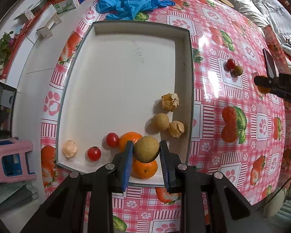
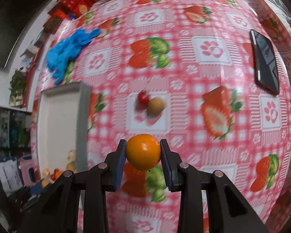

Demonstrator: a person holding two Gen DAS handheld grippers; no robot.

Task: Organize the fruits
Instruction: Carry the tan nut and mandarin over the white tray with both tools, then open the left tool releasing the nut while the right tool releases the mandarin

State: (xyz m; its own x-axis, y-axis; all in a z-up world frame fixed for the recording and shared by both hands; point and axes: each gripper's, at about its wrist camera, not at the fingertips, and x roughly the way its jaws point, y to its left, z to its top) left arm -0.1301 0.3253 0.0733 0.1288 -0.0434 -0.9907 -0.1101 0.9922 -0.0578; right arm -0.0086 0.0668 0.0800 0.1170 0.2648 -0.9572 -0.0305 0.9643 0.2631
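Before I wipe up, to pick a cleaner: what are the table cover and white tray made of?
Table cover: likely vinyl or oilcloth, glossy, with sharp light glare on its strawberry print. White tray: matte, no glare, with a grey outer rim; plastic or coated board, can't tell which.

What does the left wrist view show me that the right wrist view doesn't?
Only the left wrist view shows the tray's contents clearly: two oranges, two cherry tomatoes and husked fruits, plus the left gripper shut on a brown fruit. Only the right wrist view shows the right gripper clamping an orange. Both show the white tray, blue gloves, phone and the loose tomato-and-brown-fruit pair.
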